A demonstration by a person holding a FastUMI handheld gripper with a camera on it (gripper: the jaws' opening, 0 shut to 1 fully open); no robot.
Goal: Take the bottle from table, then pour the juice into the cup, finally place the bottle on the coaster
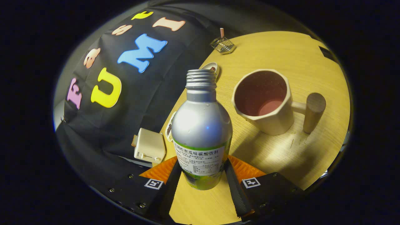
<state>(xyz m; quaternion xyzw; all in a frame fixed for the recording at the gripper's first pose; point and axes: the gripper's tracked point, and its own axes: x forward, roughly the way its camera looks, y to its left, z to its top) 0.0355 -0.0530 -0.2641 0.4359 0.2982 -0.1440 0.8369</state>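
The claw [201, 175] pinches the silver bottle [201, 131] low on its labelled body, a finger pressed on each side, with the uncapped neck tipped toward the cup [262, 101] just beyond it on the desk [281, 56]. Held so low, the smooth bottle could swivel or slip during the tilt, sending juice past the rim; swinging wide might knock the cup's wooden handle [314, 111].

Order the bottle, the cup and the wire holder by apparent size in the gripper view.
1. bottle, between the fingers, enlarged by nearness
2. cup
3. wire holder, farthest away

The gripper grips the bottle.
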